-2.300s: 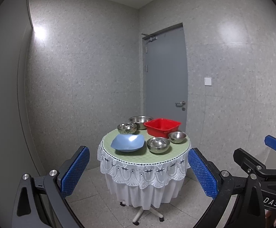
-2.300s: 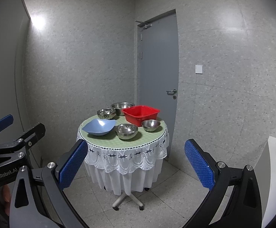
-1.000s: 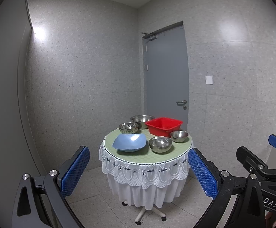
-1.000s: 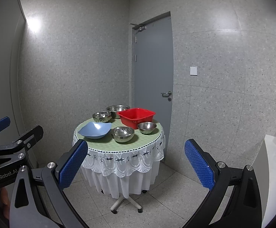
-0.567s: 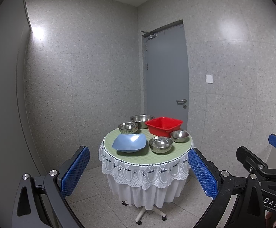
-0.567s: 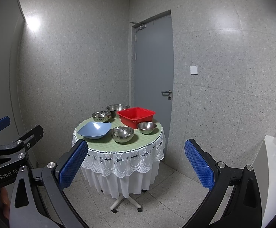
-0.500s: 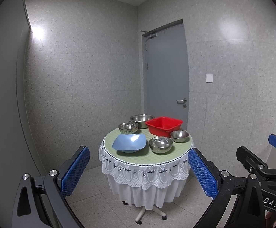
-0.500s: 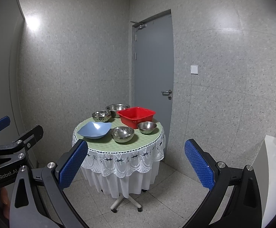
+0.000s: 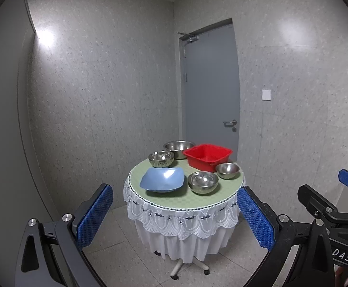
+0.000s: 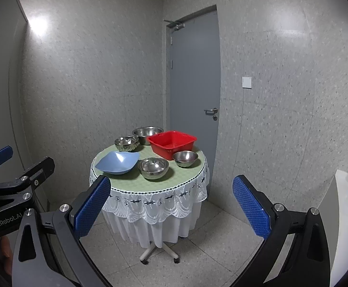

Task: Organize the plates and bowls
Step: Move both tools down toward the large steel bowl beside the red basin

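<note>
A small round table [image 9: 185, 204] with a green mat and white lace cloth stands well ahead of both grippers. On it sit a blue square plate [image 9: 163, 179], a red plastic basin [image 9: 207, 156] and several steel bowls: one at the front [image 9: 202, 182], one at the right [image 9: 227, 170], two at the back [image 9: 161, 159] [image 9: 178, 147]. The same plate [image 10: 117, 162] and basin [image 10: 172, 143] show in the right wrist view. My left gripper [image 9: 174, 215] and right gripper [image 10: 171, 205] are both open and empty, far short of the table.
A grey closed door [image 9: 211, 91] stands behind the table in a corner of speckled grey walls. The table rests on a wheeled pedestal [image 10: 160, 251] on a tiled floor. A white counter [image 10: 346, 205] with a small packet is at the right.
Both views have shifted slightly; the table sits a little lower and nearer in frame than 2.3 s ago. Both grippers stay open and empty.
</note>
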